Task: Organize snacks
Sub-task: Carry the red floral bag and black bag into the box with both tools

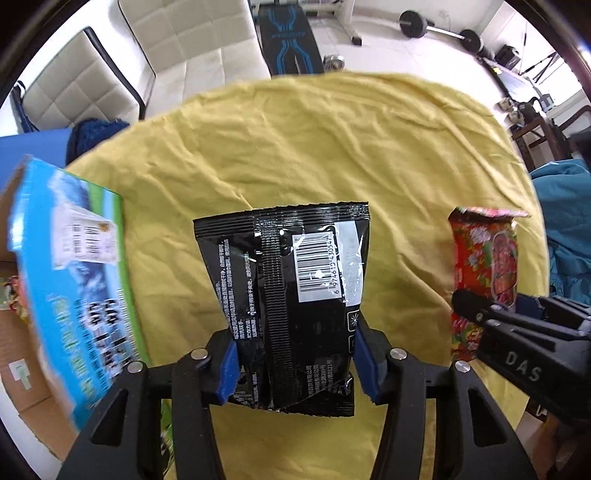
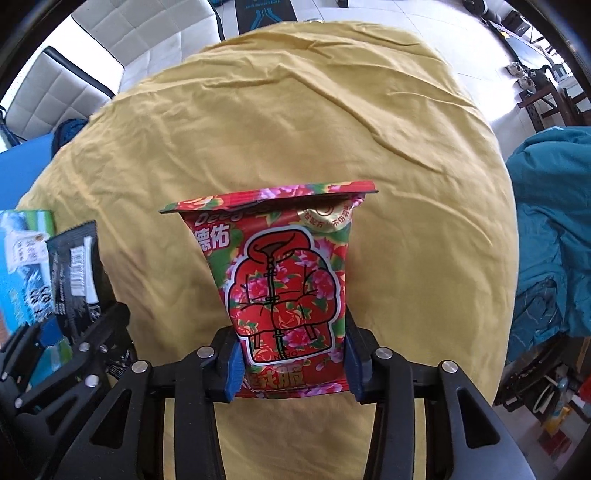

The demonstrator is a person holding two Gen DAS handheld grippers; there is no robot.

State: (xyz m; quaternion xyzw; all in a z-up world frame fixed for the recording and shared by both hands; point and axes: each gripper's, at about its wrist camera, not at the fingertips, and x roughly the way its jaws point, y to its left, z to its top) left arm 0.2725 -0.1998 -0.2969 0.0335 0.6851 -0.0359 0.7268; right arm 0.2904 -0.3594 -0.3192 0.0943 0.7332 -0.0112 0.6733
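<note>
Black packet (image 1: 291, 302) up in the left gripper (image 1: 295, 365), the blue pads (image 1: 227, 369) pinching its lower half from both sides, barcode side to the camera, top seal pointing away. It hangs clear above the yellow cloth (image 1: 314, 140) that covers the round worktop.

Over on the right, the red floral packet (image 2: 288, 291) sits in the right gripper (image 2: 293, 365), jaws clamped on its lower edge, the printed jacket picture facing up, its top seal flared wide. It too is held above the cloth (image 2: 314, 122), nothing under it but wrinkles.

From the left camera the red packet (image 1: 484, 273) shows side-on at the right, with the right gripper (image 1: 476, 310) across its lower part. From the right camera the black packet (image 2: 75, 273) stands at the left edge, held by the left gripper (image 2: 74, 332).

Just left of the black packet, a blue-and-green box (image 1: 74, 280) leans at a tilt, blurred, its label turned toward the camera. Below it lies brown cardboard (image 1: 26, 373), perhaps a carton; I cannot tell what is in it, though a scrap of red floral print peeks at the far left.

Beyond the worktop: white quilted chairs (image 1: 177, 40), a weight bench (image 1: 288, 37) and a barbell (image 1: 439, 29) on the pale floor, teal fabric (image 2: 554, 221) heaped at the right.
</note>
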